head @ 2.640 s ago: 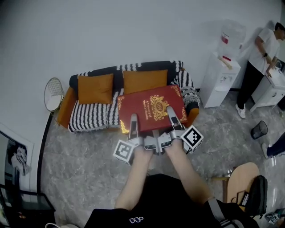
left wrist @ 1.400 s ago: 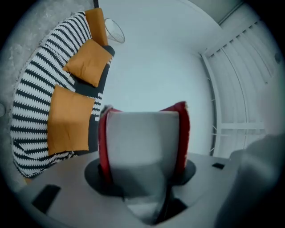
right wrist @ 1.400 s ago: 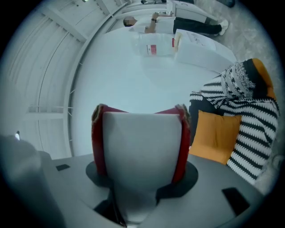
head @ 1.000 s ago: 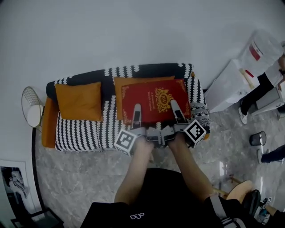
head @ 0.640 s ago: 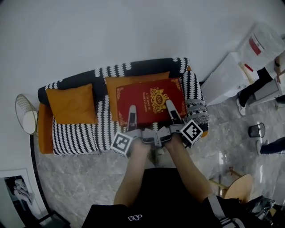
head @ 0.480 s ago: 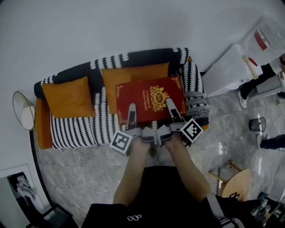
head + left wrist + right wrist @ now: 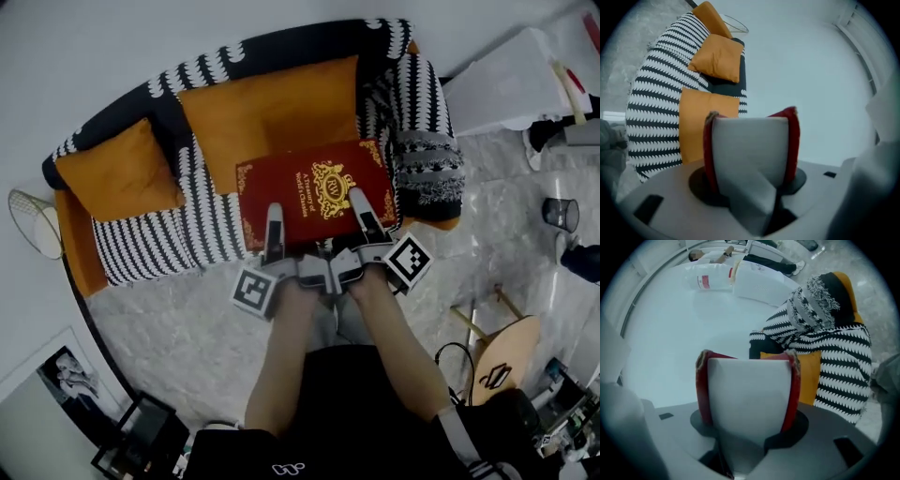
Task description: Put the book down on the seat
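The left tongs (image 7: 274, 223) and right tongs (image 7: 362, 211) each clamp the near edge of the red book (image 7: 314, 187), held flat over the striped sofa seat (image 7: 141, 251) near orange cushions (image 7: 272, 108).

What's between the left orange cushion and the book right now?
Only the black-and-white striped seat cover lies between the left orange cushion and the book; the head view shows that stretch.
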`<state>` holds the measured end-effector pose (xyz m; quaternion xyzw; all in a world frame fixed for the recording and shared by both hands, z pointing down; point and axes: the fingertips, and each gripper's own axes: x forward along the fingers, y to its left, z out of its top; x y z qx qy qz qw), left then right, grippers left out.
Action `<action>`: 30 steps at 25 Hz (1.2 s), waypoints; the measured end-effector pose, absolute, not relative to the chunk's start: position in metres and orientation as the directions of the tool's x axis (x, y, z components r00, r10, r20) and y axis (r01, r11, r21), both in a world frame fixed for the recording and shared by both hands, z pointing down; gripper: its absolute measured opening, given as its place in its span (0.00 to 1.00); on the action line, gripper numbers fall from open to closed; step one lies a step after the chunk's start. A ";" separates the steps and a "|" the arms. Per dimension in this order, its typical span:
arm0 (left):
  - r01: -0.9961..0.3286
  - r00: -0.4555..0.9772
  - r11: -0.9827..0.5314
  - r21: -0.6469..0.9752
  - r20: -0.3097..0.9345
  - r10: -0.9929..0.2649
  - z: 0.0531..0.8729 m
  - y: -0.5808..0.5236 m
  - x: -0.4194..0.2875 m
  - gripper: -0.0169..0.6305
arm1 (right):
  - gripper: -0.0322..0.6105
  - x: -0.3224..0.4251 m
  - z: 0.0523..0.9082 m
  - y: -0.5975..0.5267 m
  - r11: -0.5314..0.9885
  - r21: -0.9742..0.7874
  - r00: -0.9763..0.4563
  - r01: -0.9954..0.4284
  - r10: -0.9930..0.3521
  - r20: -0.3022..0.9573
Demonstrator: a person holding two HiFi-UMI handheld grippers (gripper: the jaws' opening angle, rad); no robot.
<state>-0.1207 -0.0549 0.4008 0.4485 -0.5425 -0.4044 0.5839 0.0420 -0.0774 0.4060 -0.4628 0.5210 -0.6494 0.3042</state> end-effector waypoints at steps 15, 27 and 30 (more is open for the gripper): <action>-0.027 0.037 0.461 0.887 0.461 -0.886 0.570 -0.021 -0.130 0.39 | 0.40 0.031 0.590 -0.046 -0.467 -0.880 -0.446 -0.083 -0.773 0.452; -0.008 0.024 0.424 0.905 0.424 -0.905 0.664 -0.016 -0.130 0.39 | 0.41 0.027 0.682 -0.049 -0.413 -0.905 -0.492 -0.105 -0.769 0.408; -0.008 0.018 0.396 0.918 0.396 -0.918 0.676 -0.016 -0.130 0.39 | 0.41 0.025 0.694 -0.052 -0.378 -0.922 -0.513 -0.087 -0.776 0.367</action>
